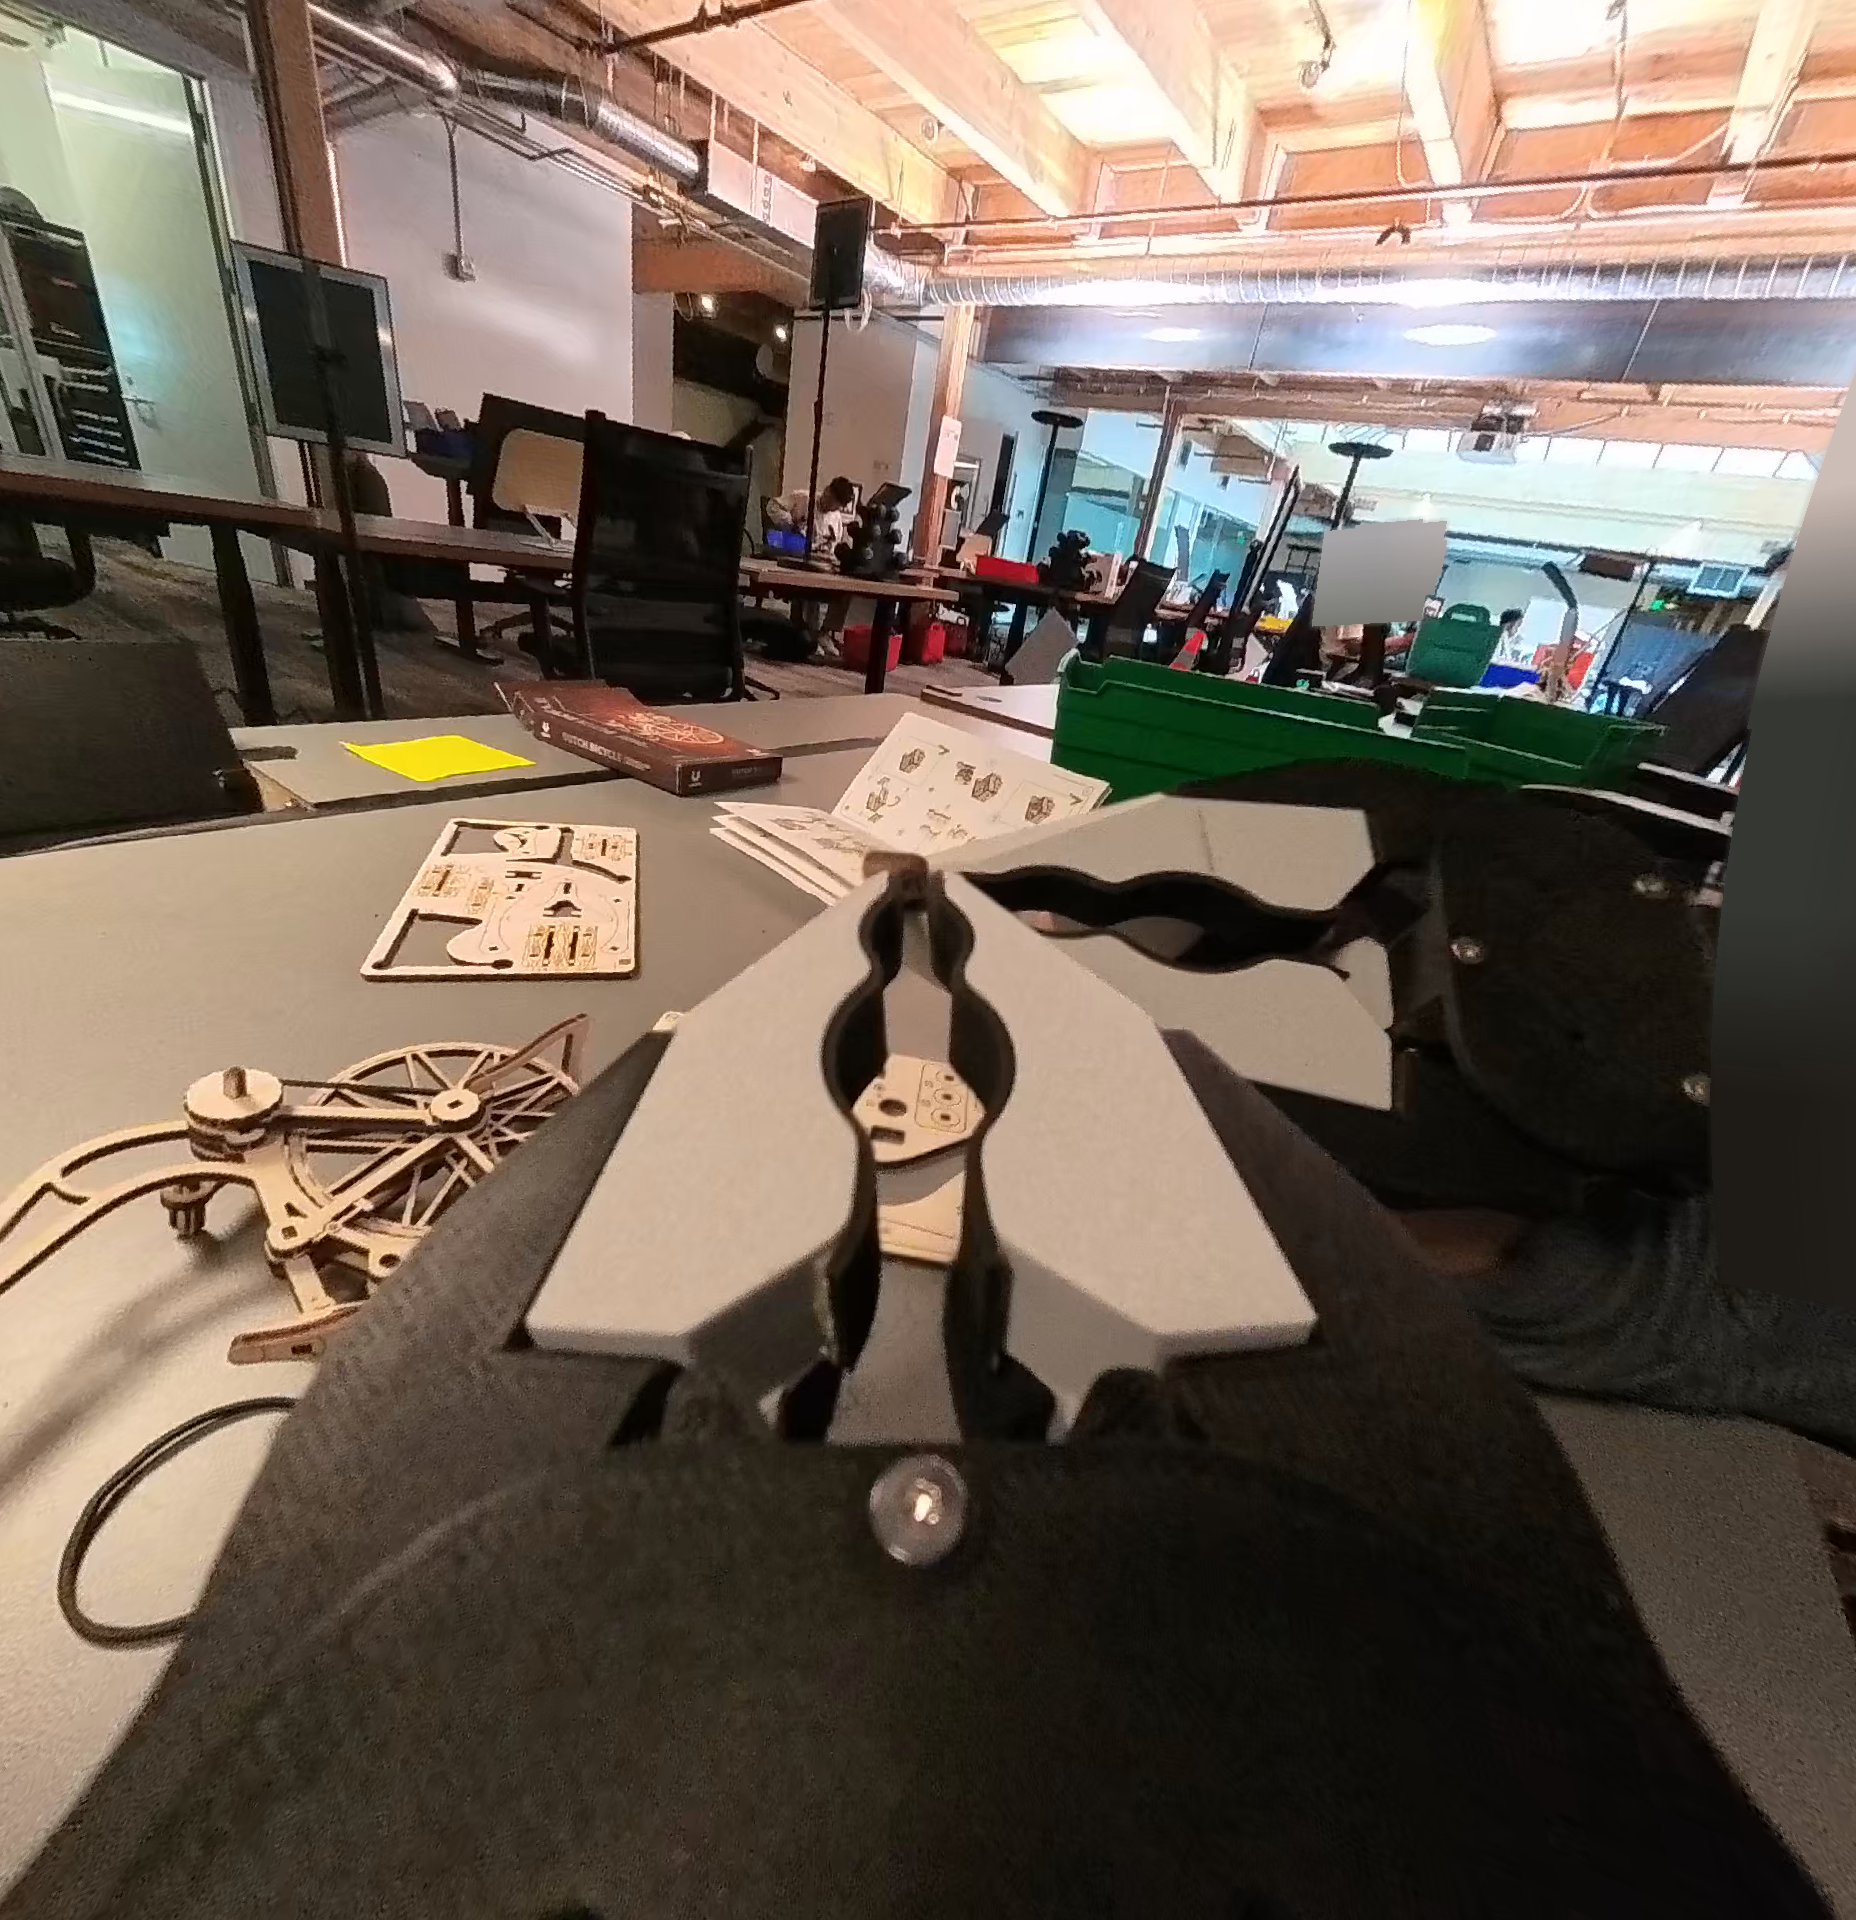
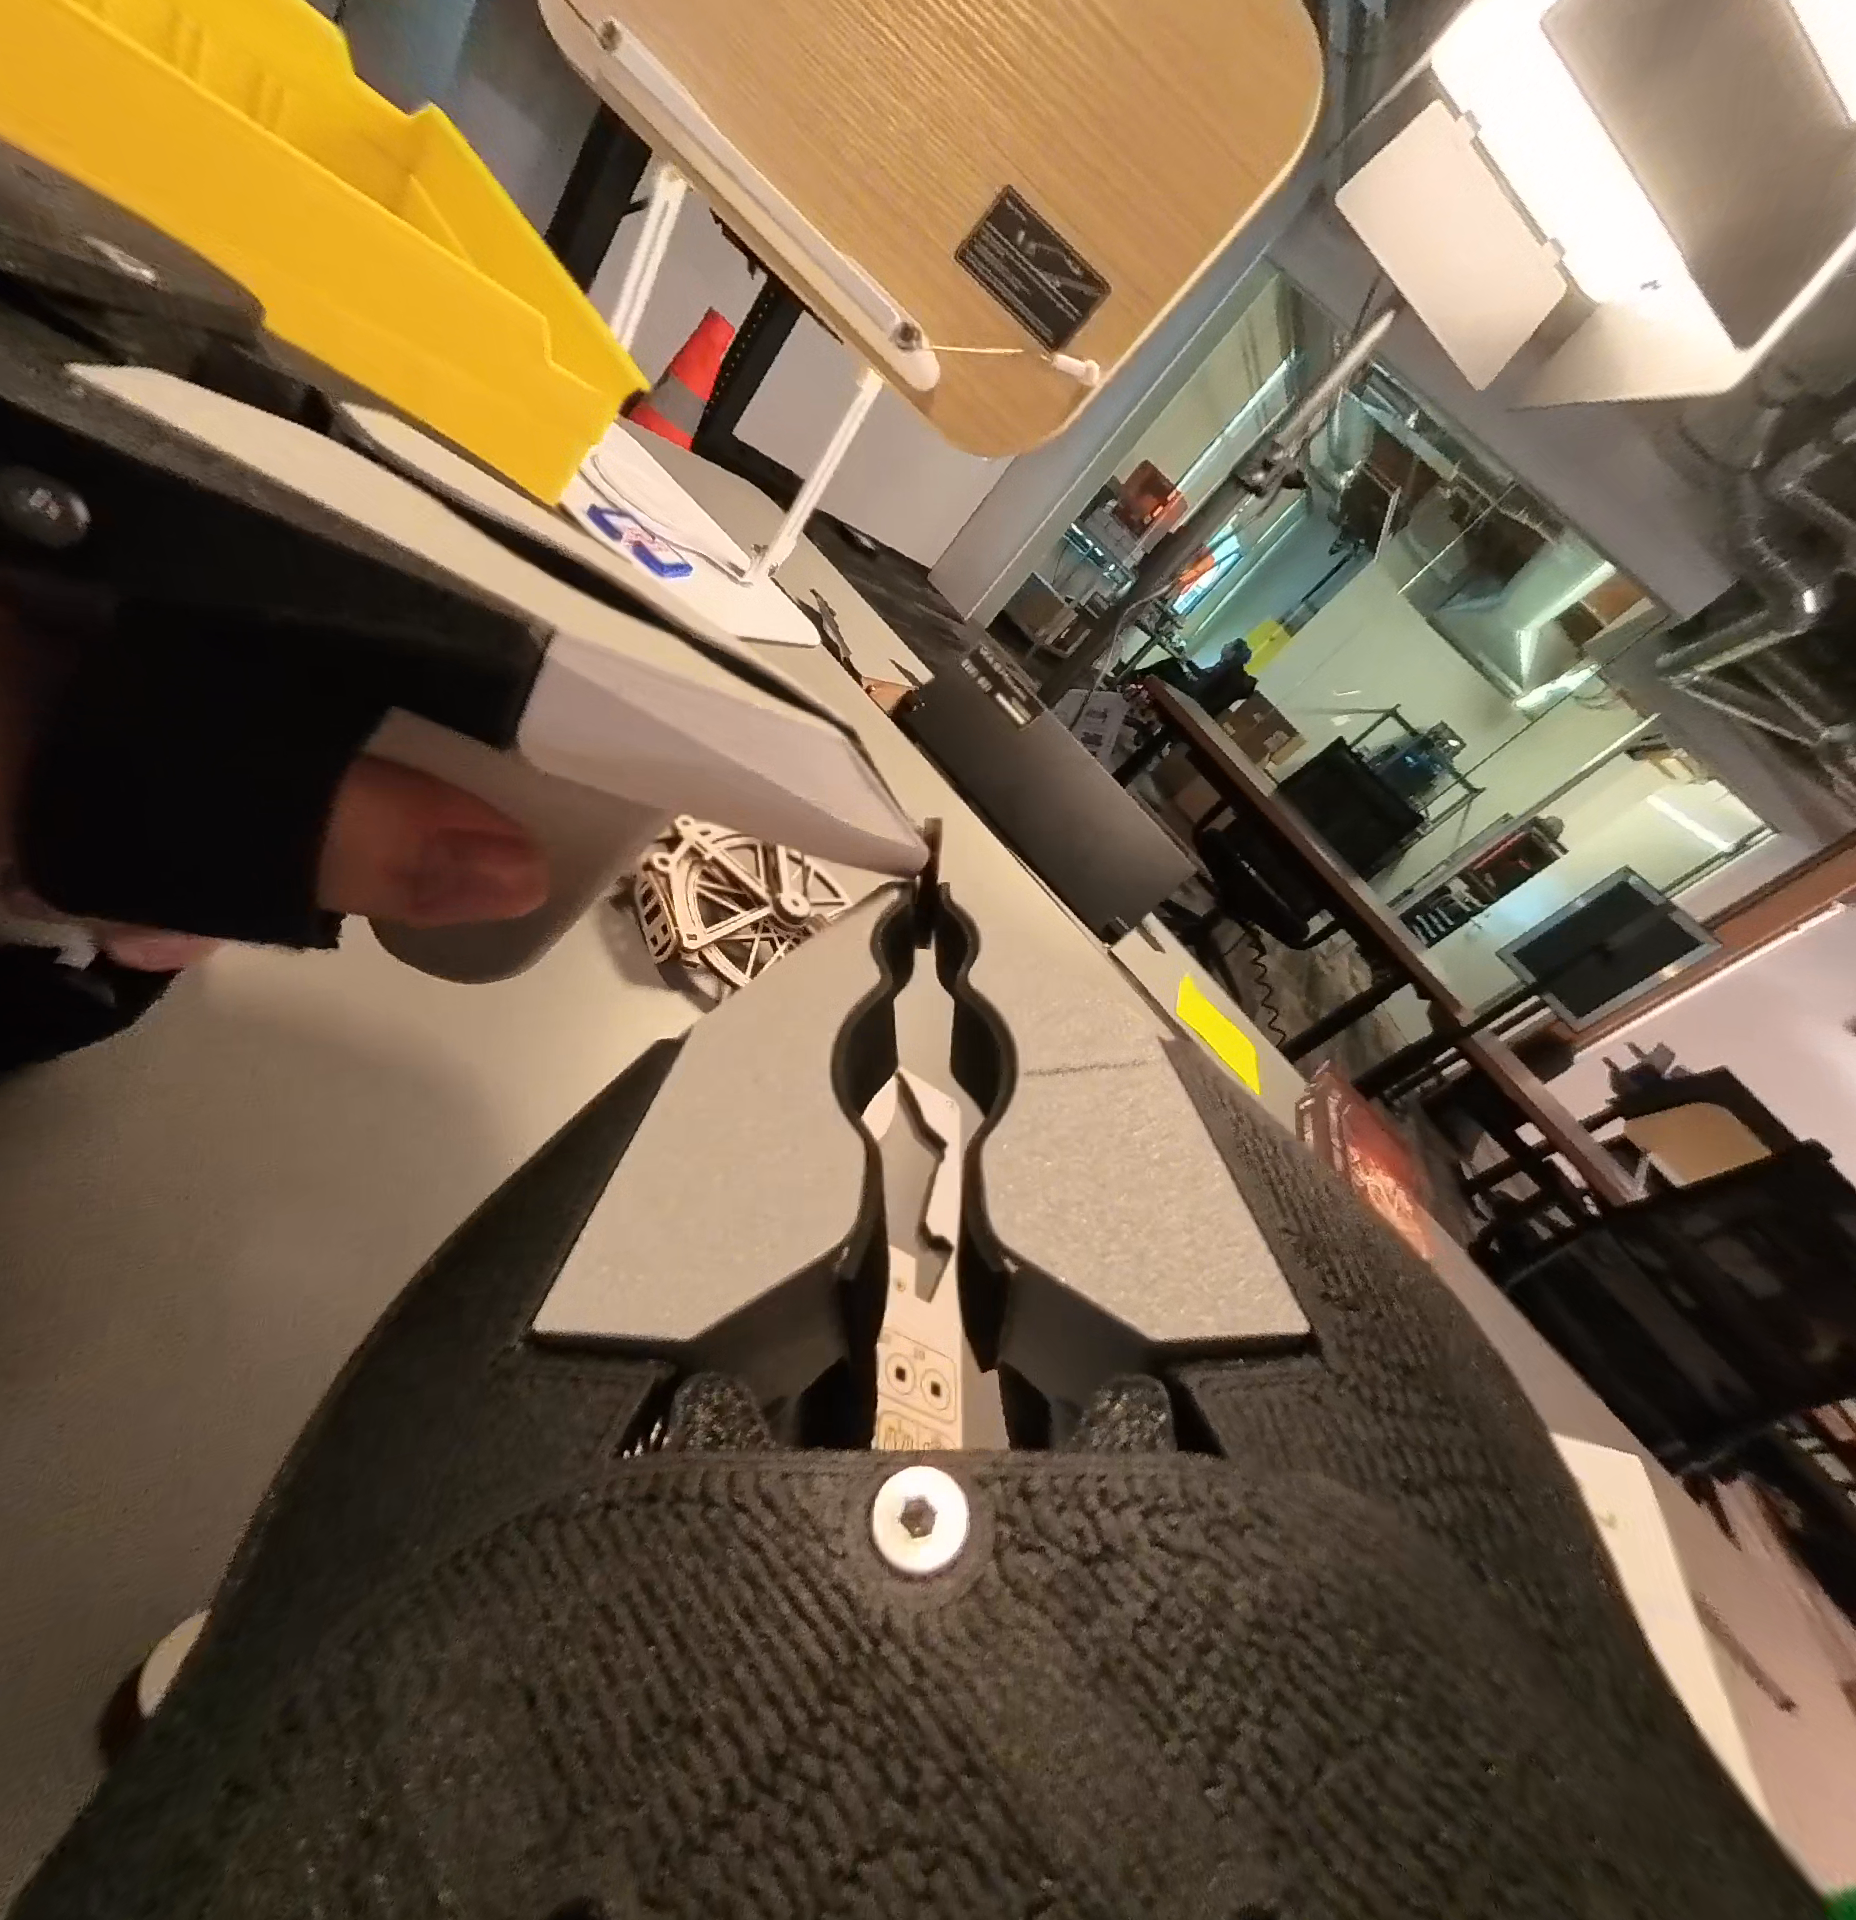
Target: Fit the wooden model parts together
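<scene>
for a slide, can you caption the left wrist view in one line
Left gripper pinches a small wooden piece beside the right gripper, above a half-built wooden bicycle.

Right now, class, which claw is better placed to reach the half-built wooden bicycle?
Left. The left claw sits nearer the bicycle, which lies on its own left; the right claw is beyond.

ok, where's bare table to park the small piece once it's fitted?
Free: the grey table left of the punched wooden sheet, up to the yellow note. A narrower strip lies between that sheet and the half-built wooden bicycle. Crowded: near left, with the bicycle and black rubber band; centre right, where both grippers meet over the instruction booklet.
</scene>
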Tool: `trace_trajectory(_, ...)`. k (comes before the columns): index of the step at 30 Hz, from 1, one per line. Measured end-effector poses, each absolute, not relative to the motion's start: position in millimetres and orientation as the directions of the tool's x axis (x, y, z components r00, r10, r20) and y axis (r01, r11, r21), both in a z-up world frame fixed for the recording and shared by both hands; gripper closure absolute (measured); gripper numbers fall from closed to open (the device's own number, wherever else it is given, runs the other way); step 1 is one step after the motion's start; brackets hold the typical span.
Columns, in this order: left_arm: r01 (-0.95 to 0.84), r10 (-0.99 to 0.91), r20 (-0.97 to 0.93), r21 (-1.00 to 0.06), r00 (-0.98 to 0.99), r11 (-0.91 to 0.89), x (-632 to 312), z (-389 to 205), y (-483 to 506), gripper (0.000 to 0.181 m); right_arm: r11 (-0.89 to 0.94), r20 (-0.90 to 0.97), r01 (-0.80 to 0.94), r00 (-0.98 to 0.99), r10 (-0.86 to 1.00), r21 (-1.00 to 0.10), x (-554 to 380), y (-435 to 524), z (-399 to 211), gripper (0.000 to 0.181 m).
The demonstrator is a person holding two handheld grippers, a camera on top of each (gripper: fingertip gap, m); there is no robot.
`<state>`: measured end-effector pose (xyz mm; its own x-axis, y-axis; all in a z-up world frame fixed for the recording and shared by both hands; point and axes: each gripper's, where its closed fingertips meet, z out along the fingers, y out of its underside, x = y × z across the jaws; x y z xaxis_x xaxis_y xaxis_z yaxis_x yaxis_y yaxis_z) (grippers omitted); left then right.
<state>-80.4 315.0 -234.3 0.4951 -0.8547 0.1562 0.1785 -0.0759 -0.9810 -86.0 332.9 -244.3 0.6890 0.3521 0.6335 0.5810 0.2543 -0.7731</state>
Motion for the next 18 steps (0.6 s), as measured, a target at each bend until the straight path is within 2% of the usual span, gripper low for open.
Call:
trace_trajectory(7,0.257,-0.873,0.192,-0.963,0.449,-0.079,-83.9,-226.0,311.1,0.179,0.334,0.711,0.628,0.631,0.309,-0.703,-92.1,327.5,-238.5,0.179)
trace_trajectory(11,0.286,-0.891,0.271,-0.943,0.366,-0.169,-83.5,-227.7,310.0,0.181,0.34,0.723,0.638,0.621,0.302,-0.69,-90.2,326.4,-237.1,0.18)
trace_trajectory(18,0.217,-0.878,0.24,-0.963,0.414,-0.161,-81.8,-234.7,313.1,0.181,0.29,0.669,0.603,0.66,0.341,-0.743,-87.0,330.5,-241.9,0.181)
